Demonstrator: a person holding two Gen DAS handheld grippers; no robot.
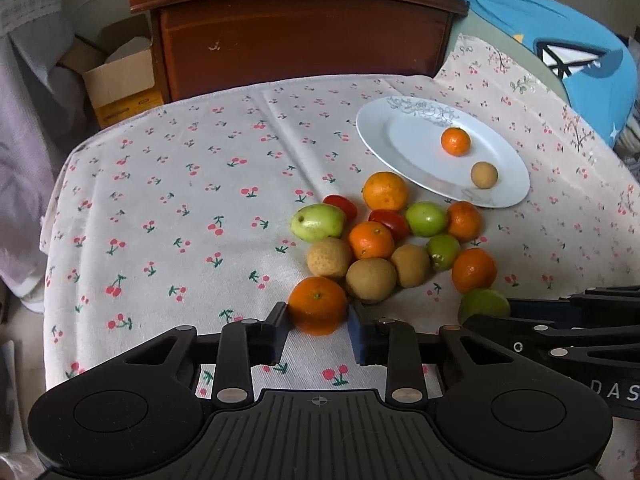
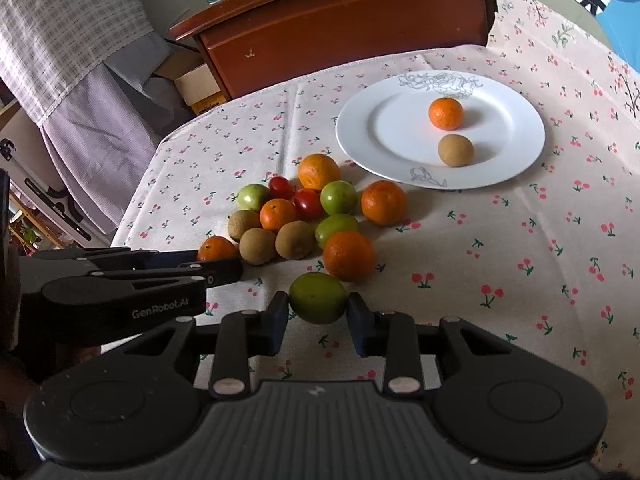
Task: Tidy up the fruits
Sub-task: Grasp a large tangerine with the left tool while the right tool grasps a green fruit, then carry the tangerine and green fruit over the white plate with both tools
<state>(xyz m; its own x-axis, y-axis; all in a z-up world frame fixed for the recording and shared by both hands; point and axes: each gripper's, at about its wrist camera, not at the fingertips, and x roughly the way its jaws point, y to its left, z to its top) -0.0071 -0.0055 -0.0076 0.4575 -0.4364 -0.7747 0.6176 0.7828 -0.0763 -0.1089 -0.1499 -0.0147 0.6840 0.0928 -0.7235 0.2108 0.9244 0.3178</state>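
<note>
Left gripper (image 1: 318, 330) jaws clamped the orange (image 1: 318, 306); right gripper (image 2: 318, 322) jaws clamped the green fruit (image 2: 317, 298). Lifting might nudge fruits just beyond, rolling them.

A matt woven cloth (image 1: 180, 208) printed with cherries covers the tabletop, and at two o'clock on it lies a glossy, smooth white ceramic plate (image 1: 384, 136). The tongs (image 2: 318, 314) look like matt black plastic with small shiny metal rivets. At twelve o'clock stands a polished, scuffed wooden cabinet (image 1: 300, 40) beside a dull cardboard box (image 1: 120, 80).
</note>
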